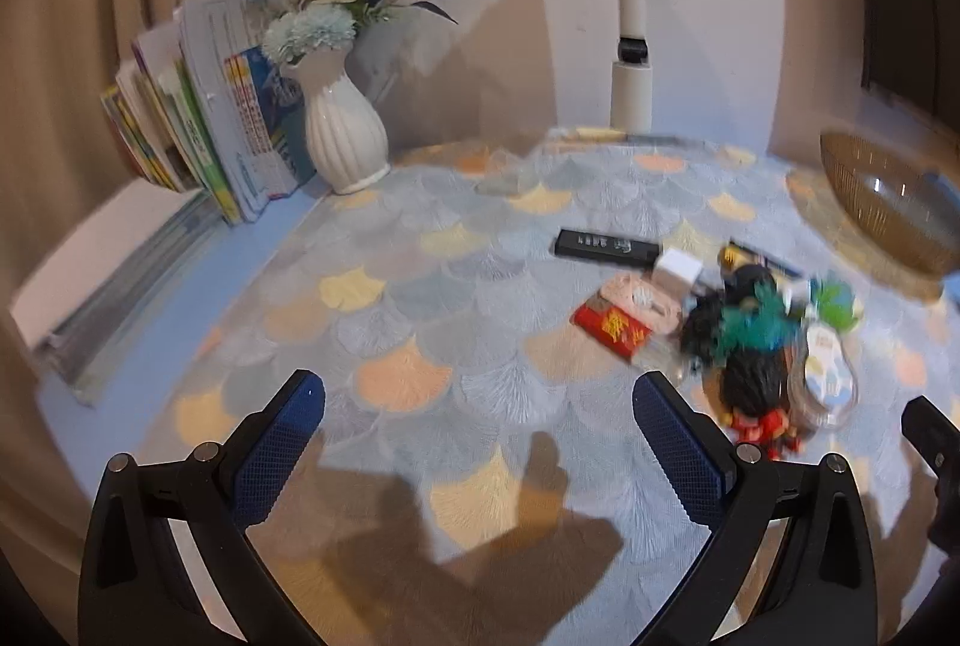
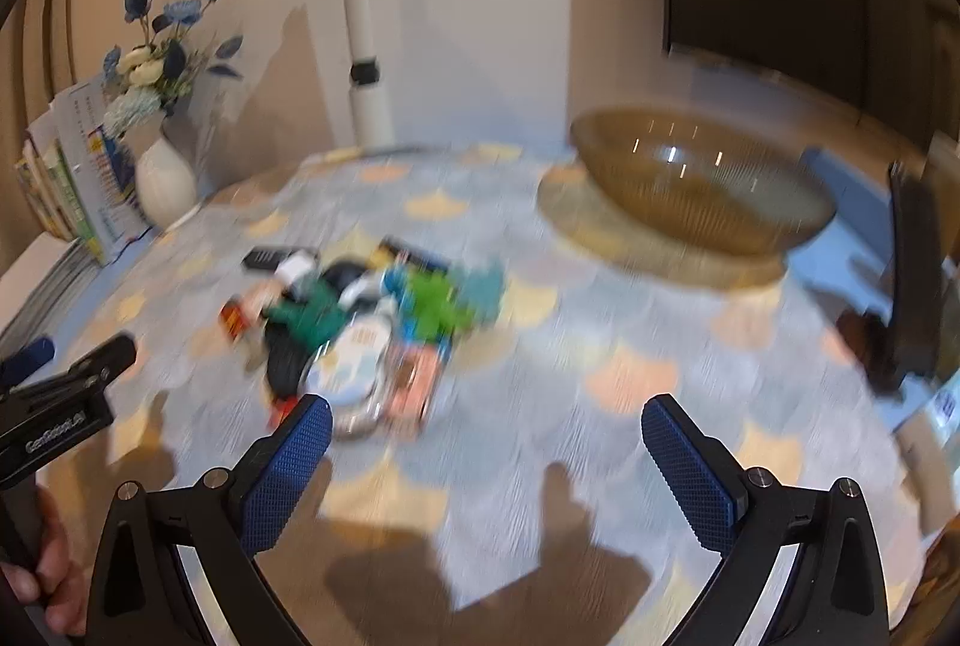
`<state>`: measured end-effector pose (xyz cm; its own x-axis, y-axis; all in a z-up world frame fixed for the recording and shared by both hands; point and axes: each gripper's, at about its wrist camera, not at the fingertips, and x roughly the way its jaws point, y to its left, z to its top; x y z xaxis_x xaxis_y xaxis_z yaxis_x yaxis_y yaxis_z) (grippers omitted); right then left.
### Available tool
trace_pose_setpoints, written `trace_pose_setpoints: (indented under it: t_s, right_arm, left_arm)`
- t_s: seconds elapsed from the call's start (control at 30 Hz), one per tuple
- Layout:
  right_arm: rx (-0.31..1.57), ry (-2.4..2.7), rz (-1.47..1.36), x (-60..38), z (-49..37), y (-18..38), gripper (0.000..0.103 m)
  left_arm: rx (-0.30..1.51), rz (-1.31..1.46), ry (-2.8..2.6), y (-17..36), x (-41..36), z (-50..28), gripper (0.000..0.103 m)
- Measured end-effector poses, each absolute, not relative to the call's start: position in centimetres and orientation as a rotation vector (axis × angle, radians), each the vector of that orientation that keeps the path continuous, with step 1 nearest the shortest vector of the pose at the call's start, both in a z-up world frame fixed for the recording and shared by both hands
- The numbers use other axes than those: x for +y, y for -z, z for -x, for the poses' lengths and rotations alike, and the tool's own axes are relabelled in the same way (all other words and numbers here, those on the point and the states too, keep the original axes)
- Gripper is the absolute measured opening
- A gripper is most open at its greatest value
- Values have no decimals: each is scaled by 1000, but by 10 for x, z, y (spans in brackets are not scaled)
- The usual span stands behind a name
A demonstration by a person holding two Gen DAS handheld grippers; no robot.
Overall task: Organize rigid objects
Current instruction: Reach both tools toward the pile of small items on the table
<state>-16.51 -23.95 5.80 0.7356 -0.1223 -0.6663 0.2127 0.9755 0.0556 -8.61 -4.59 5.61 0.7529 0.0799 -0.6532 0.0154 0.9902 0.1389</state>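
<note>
A pile of small objects lies on the patterned tablecloth (image 1: pixel 420 286): a black flat box (image 1: pixel 606 247), a red packet (image 1: pixel 612 328), a white cube (image 1: pixel 678 271), a teal-green toy (image 1: pixel 756 322), a red figure (image 1: pixel 762 424) and a clear round container (image 1: pixel 828 370). My left gripper (image 1: pixel 477 400) hovers open over bare cloth, left of and nearer than the pile. In the blurred right wrist view the pile (image 2: pixel 360 322) sits just past the left finger of my right gripper (image 2: pixel 486 424), which is open and holds nothing.
A brown glass bowl (image 2: pixel 702 190) stands at the back right. A white vase of blue flowers (image 1: pixel 345 130) and leaning books (image 1: pixel 198 124) fill the back left corner. A white lamp post (image 1: pixel 630 46) rises at the back. A black stand (image 2: pixel 912 286) is at the right edge.
</note>
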Motion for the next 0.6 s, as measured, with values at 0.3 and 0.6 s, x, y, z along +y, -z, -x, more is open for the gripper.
trace_pose_setpoints:
  t_s: [0.3,0.6]
  right_arm:
    - [761,162,-175,-240,178,-53,103]
    - [762,153,-159,-232,173,-58,101]
  left_arm:
    - [837,-38,14,-48,-43,88,102]
    - [871,82,56,-50,-38,85,102]
